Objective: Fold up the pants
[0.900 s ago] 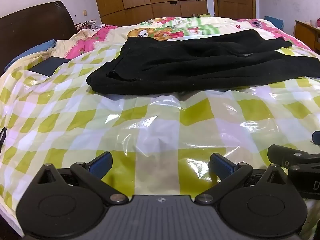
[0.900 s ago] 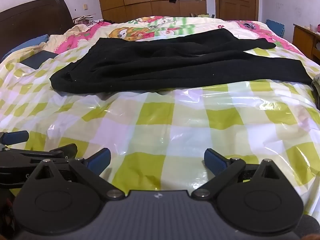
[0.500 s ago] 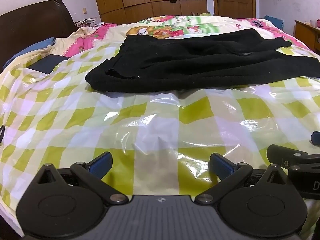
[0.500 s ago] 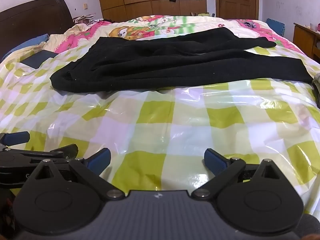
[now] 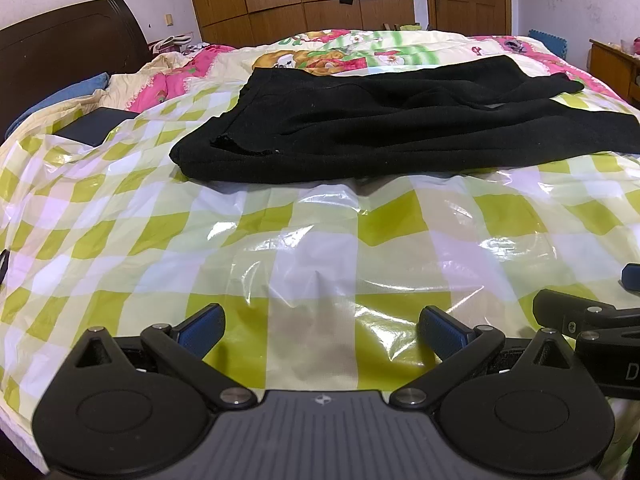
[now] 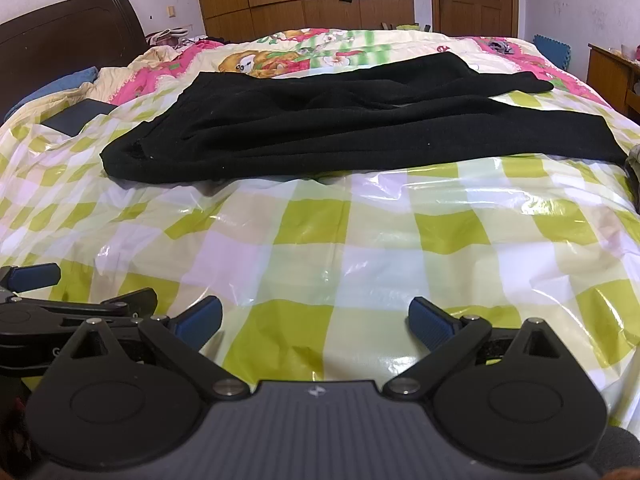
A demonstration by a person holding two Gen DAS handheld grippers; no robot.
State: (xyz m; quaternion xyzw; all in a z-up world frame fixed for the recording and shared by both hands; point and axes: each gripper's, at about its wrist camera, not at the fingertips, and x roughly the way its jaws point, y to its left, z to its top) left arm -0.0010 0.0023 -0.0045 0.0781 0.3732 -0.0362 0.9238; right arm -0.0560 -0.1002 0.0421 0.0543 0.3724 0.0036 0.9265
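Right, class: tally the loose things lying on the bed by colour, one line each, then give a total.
Black: 1, pants
Dark navy: 1, flat box
Blue: 1, cloth by the headboard
Total: 3

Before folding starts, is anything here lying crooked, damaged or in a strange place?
Yes, slightly. The black pants lie unevenly on the checkered plastic sheet: the two legs splay apart at the right, and the waist end at the left is bunched. A dark flat object sits on the sheet's left edge. No damage or spill shows.
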